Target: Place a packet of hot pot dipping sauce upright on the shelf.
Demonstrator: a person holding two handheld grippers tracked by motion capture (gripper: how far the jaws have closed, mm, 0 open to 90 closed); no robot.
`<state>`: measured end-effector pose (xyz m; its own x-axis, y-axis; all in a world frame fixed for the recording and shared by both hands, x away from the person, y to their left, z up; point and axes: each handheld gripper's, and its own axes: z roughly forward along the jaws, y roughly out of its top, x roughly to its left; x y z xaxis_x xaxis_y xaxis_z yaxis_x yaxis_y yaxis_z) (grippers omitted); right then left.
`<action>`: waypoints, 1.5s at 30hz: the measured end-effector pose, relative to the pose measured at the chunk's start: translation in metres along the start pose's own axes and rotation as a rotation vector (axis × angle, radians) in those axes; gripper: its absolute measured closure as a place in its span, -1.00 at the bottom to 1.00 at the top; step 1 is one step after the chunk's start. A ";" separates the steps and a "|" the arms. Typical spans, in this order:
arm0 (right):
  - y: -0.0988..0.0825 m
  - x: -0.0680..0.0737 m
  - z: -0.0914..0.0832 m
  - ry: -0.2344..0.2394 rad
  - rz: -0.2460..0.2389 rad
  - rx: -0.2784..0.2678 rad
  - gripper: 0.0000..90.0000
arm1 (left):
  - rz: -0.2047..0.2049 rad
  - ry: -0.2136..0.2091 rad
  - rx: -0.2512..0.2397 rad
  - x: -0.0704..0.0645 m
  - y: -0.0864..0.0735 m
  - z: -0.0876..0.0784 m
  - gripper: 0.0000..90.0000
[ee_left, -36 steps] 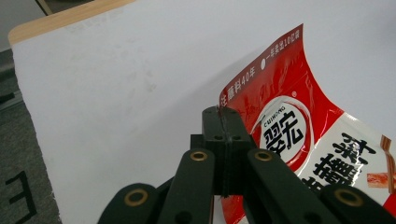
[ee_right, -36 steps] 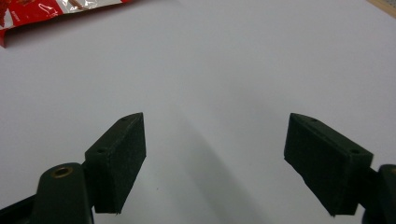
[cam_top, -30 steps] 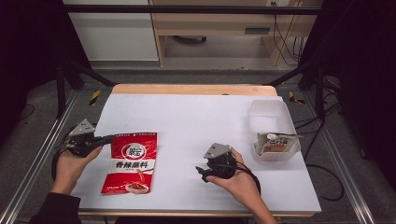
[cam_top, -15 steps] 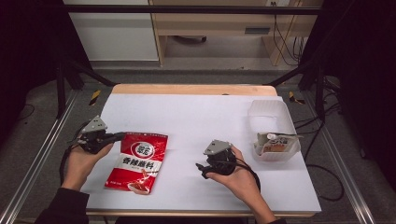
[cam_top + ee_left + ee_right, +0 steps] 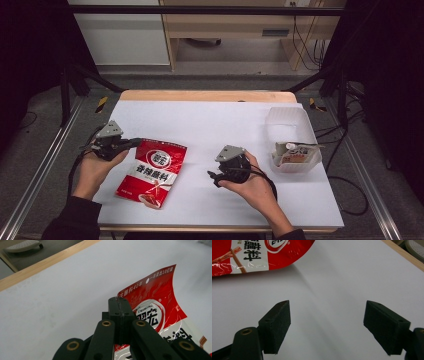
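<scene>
Presently the left tool (image 5: 134, 143), its jaws pressed together on the upper left corner of the flat red-and-white foil seasoning packet (image 5: 154, 171), holds that packet on the left half of the white-covered bench (image 5: 215, 120), while the right tool (image 5: 212, 176) rests just right of it with jaws spread wide on nothing. Judged from this, the packet is gripped but apparently not yet moved anywhere, and the clear plastic tub (image 5: 292, 140) at the bench's right edge, well apart, already holds what seems to be one small white packet (image 5: 296, 154). Count: two tools, one red packet, one tub, one small packet.
</scene>
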<state>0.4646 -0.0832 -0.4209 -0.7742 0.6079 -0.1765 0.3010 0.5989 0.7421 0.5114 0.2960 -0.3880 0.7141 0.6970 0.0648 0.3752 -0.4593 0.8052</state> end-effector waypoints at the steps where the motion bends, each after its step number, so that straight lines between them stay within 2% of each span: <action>1: 0.002 0.000 0.000 0.000 -0.005 -0.003 -0.52 | 0.002 -0.001 -0.002 -0.001 0.001 0.000 1.00; 8: 0.017 -0.003 -0.003 0.000 -0.022 -0.012 -0.49 | 0.015 -0.008 -0.013 -0.006 0.009 -0.001 1.00; 21: 0.046 0.000 0.004 0.051 -0.023 -0.037 -0.36 | 0.048 -0.013 -0.036 -0.015 0.022 -0.007 1.00; 27: 0.056 0.001 0.014 0.090 -0.015 -0.044 -0.24 | 0.062 -0.016 -0.045 -0.019 0.027 -0.009 1.00; 34: 0.062 0.004 0.026 0.149 -0.002 -0.036 0.03 | 0.068 -0.023 -0.044 -0.022 0.028 -0.008 1.00; 39: 0.064 0.004 0.036 0.188 0.014 -0.016 0.19 | 0.069 -0.026 -0.045 -0.023 0.028 -0.007 1.00; 45: 0.067 0.005 0.048 0.233 0.026 0.015 0.26 | 0.071 -0.027 -0.047 -0.024 0.029 -0.007 1.00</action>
<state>0.5076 -0.0153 -0.4035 -0.8732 0.4873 -0.0021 0.3293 0.5933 0.7346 0.5006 0.2700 -0.3624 0.7537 0.6484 0.1075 0.2951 -0.4800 0.8261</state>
